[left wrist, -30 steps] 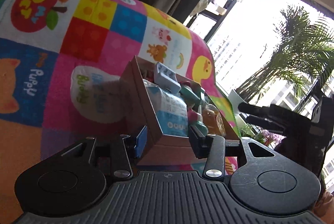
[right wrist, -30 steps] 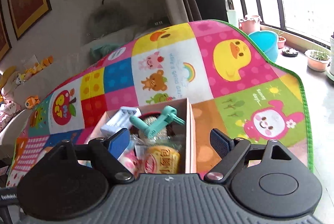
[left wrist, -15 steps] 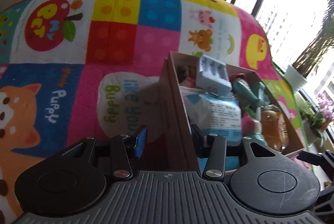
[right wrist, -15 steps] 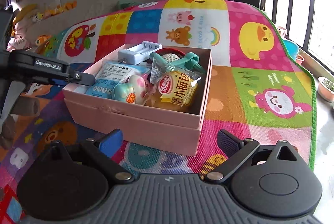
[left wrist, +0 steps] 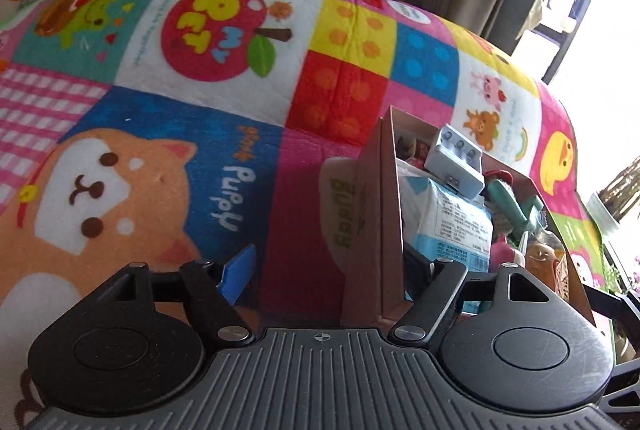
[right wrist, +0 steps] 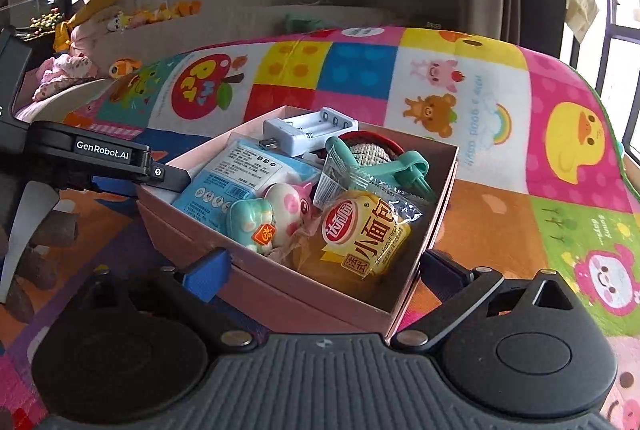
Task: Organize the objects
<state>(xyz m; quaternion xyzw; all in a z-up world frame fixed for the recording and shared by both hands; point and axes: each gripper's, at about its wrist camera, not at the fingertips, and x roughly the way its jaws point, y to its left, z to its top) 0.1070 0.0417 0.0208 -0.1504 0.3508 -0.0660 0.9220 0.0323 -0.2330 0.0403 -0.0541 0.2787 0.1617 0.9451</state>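
Note:
A pink cardboard box (right wrist: 300, 294) rests on the colourful play mat (right wrist: 496, 213). It holds a white battery charger (right wrist: 310, 129), a blue-and-white packet (right wrist: 240, 173), a teal clip (right wrist: 408, 169), a yellow bread pack (right wrist: 364, 234) and small toys. My left gripper (left wrist: 330, 270) straddles the box's side wall (left wrist: 368, 230), jaws opening; its blue pad (left wrist: 240, 274) stands well clear of the wall. From the right wrist, that gripper's finger (right wrist: 172, 175) lies at the box's left rim. My right gripper (right wrist: 326, 270) is opening wide around the box's near corner, pads not pressing.
The mat (left wrist: 200, 169) spreads left and beyond the box. A beige sofa edge with plush toys (right wrist: 120, 17) runs along the back. Framed pictures hang on the wall, and curtains and a bright window (right wrist: 624, 49) stand at the right.
The left jaws, clamped on the box's wall a second ago, have spread apart. The box now lies flat on the mat. The right gripper has levelled out and closed in on the box's corner.

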